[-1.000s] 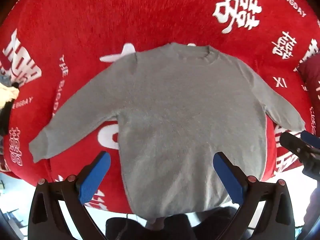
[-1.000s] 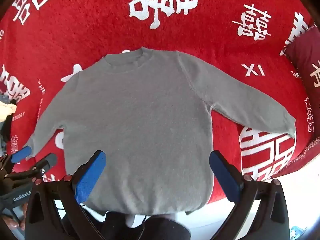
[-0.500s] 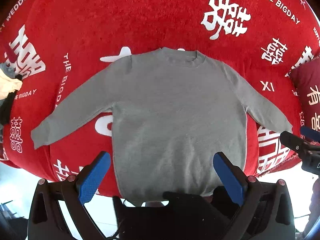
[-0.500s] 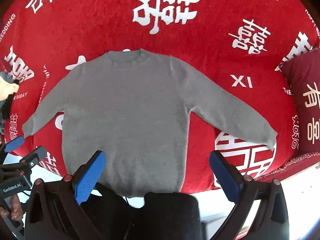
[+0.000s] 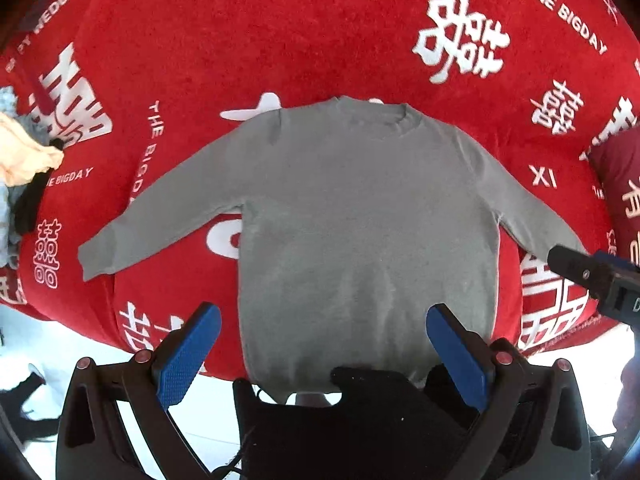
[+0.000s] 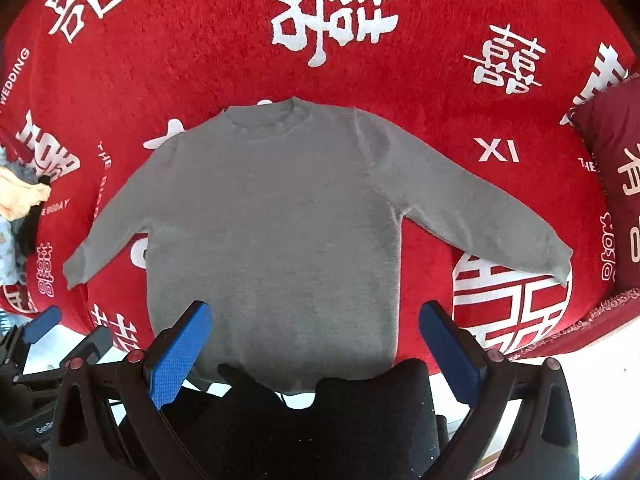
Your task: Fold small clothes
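Note:
A small grey long-sleeved sweater lies flat on a red blanket with white lettering, neck away from me, both sleeves spread out, hem at the near edge. It also shows in the right wrist view. My left gripper is open and empty, held above the hem. My right gripper is open and empty, also above the hem. The right gripper's tip shows at the right edge of the left wrist view, beside the right cuff. The left gripper shows at the lower left of the right wrist view.
A pile of other clothes lies at the blanket's left edge. A dark red cushion sits at the right. Dark trousers of the person stand at the near edge. White floor lies below the blanket edge.
Both grippers have pulled back and up from the sweater, so it looks smaller and the blanket's near edge and the person's legs have come into view. The sweater has not moved.

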Demonstrator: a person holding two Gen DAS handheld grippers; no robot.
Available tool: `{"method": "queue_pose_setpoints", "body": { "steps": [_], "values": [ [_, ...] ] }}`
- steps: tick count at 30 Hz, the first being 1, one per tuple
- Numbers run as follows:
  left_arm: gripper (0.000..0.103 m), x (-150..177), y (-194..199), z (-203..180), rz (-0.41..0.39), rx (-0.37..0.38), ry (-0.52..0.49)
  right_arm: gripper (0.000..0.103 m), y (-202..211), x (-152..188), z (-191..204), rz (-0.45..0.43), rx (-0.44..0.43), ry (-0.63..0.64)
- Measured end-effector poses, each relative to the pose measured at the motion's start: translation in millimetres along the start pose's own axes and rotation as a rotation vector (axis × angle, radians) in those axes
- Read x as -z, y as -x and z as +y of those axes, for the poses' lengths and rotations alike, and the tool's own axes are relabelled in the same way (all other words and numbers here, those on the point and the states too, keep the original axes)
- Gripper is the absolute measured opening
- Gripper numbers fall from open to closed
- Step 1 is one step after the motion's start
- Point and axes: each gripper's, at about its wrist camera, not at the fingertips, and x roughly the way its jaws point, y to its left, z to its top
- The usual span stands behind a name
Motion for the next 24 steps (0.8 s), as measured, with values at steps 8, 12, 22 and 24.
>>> {"method": "queue_pose_setpoints", "body": {
  "steps": [8, 12, 22, 24],
  "values": [
    [0.103, -4.7, 7.4, 13.1, -0.037, -0.021, 0.048, 0.103, 3.7, -3.1, 5.2, -0.009, 0.005, 0.015],
    [0.103, -5.6, 8.4, 11.7, -0.041, -0.015, 0.037, 0.103, 3.9, -3.7, 2.6, -0.006, 0.014, 0.002],
    [0.103, -9.8, 8.0, 4.1, -0.043, -0.007, 0.0, 0.103, 5.1, -4.4, 1.9, 0.001, 0.03, -0.003],
    [0.103, -10.8, 8.0, 3.3, -0.044, -0.012, -0.005, 0.103, 5.0, -4.8, 1.2, 0.001, 0.03, -0.008]
  ]
}}
